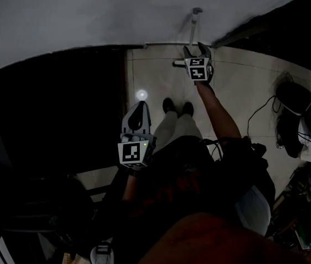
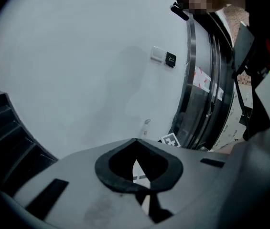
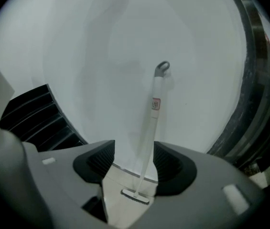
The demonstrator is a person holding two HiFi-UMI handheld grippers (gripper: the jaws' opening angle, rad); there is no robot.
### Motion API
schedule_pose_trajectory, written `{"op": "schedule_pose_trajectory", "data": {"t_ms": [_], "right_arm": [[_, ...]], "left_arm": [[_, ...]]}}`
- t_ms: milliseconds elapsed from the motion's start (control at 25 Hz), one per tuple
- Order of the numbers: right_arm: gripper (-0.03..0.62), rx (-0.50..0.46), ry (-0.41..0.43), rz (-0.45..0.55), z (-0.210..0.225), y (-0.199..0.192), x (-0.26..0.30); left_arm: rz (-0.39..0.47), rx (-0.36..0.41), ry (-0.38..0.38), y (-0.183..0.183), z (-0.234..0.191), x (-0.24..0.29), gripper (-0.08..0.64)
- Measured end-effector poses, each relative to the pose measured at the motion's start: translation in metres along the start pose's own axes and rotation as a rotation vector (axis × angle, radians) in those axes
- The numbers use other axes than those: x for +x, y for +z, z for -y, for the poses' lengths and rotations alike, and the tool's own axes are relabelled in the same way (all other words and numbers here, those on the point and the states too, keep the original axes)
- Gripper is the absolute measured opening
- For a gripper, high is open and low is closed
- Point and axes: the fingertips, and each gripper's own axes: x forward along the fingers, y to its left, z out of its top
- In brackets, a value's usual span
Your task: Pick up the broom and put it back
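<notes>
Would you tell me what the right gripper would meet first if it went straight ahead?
Probably the broom against the wall; the right gripper, jaws open, is lined up on its handle, though depth is unclear.

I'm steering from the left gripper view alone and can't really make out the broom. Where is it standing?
Observer: The broom leans upright against the white wall, its head on the floor.
Operator: Has the right gripper got it?
Observer: No. The right gripper has its jaws apart. The broom shows in the gap beyond them and is not clamped.
Operator: Where's my left one, seen from above?
Observer: In the head view the left gripper hangs low beside the person's legs, away from the broom.
</notes>
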Motion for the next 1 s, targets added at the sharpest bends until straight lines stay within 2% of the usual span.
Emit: {"op": "schedule_pose_trajectory", "data": {"t_ms": [280, 520, 760, 840, 920, 1000], "right_arm": [[0.213, -0.004, -0.080, -0.048, 0.034, -0.005, 0.047], [0.213, -0.045, -0.075, -0.070, 0.045, 0.004, 0.079], [0.191, -0.003, -0.090, -0.065, 0.052, 0.010, 0.100], [0.155, -0.006, -0.106, -0.064, 0.055, 0.012, 0.103], [0.091, -0.004, -0.113, -0.046, 0.055, 0.015, 0.102], [0.086, -0.005, -0.099, -0.019, 0.048, 0.015, 0.098]], "left_arm": [[-0.027, 0.032, 0.002, -0.010, -0.004, 0.015, 0.005], [-0.066, 0.034, -0.008, -0.022, 0.001, 0.020, 0.005], [-0.062, 0.030, -0.004, -0.023, -0.003, 0.020, 0.005], [-0.081, 0.019, -0.003, -0.026, -0.005, 0.018, 0.005], [-0.083, 0.012, -0.022, -0.026, -0.006, 0.016, 0.005], [-0.095, 0.008, -0.047, -0.028, -0.003, 0.014, 0.005]]}}
